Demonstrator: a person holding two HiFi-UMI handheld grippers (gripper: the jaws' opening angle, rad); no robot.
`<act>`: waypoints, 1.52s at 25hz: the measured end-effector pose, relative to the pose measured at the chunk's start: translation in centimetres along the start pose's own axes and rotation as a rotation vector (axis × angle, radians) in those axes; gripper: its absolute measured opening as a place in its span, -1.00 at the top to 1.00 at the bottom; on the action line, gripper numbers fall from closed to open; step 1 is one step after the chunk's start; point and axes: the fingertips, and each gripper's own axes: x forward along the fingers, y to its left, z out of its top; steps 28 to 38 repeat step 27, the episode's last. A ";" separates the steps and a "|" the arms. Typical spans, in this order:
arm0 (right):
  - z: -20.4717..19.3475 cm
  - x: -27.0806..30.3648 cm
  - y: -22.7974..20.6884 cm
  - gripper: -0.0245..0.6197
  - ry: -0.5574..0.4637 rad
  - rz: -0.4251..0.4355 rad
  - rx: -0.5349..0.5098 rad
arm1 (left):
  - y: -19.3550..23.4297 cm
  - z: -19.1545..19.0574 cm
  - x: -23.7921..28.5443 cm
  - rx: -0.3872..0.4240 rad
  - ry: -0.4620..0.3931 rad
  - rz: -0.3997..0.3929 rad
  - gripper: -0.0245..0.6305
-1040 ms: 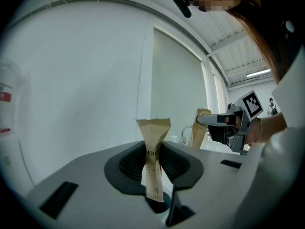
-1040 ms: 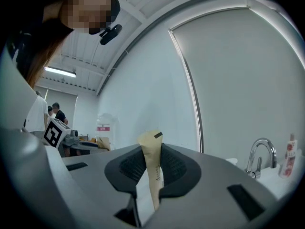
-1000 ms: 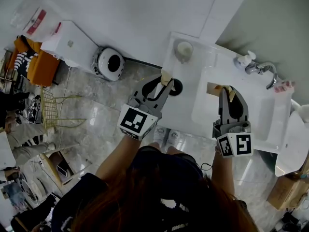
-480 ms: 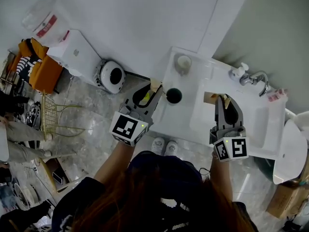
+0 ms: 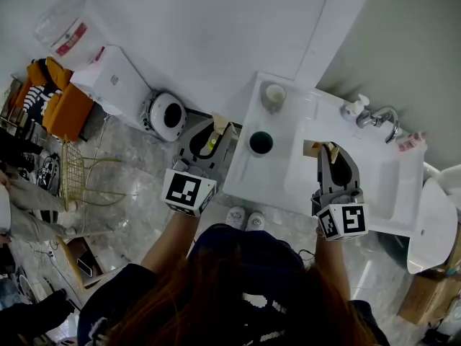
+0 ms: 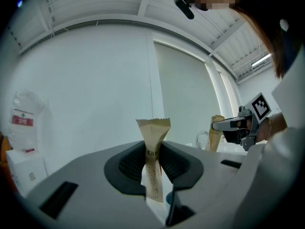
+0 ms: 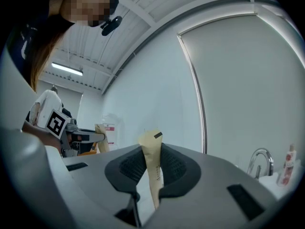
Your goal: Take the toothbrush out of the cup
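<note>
The left gripper (image 6: 153,165) is clenched on a narrow beige paper sachet (image 6: 153,136), which stands upright between its ribbed pads with the crimped top above them and the lower end hanging below. By the task, this sachet is most probably the wrapped toothbrush, but the brush itself cannot be seen through the paper. In the head view the dark cup (image 5: 261,142) stands on the white counter (image 5: 277,182) just beside the left gripper's tips, on the side toward the right gripper. The sachet is clear of the cup, so the taking out appears to be done. The right gripper (image 7: 151,170) is clenched in the same way on a second beige sachet (image 7: 152,151), held upright over the basin, with the faucet (image 5: 385,117) beyond its tips. Such a sachet should be very light, and the paper is soft and can crumple or slide on what is inside. The brush inside would be stiff and thin. It is better to grasp it in the middle of its length, across the flat side, as both grippers do here, so that it does not swing or slip down.
</note>
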 end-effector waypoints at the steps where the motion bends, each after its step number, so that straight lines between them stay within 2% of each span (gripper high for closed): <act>1: 0.0 0.0 0.1 0.69 0.002 0.000 -0.001 | 0.0 -0.1 -0.1 0.000 0.003 -0.001 0.65; 11: -0.1 -0.6 0.1 0.69 -0.001 -0.015 -0.008 | 0.2 -0.2 -0.5 0.008 0.008 0.009 0.65; 16: -0.3 -0.5 -0.2 0.69 0.014 -0.050 -0.032 | 0.2 -0.1 -0.6 0.012 0.005 0.015 0.65; 27: 0.0 -0.8 -0.7 0.69 0.007 -0.091 -0.010 | 0.2 0.2 -1.1 0.013 0.001 0.030 0.65; 38: 0.0 -0.8 -0.7 0.69 0.007 -0.091 -0.010 | 0.2 0.2 -1.1 0.013 0.001 0.030 0.65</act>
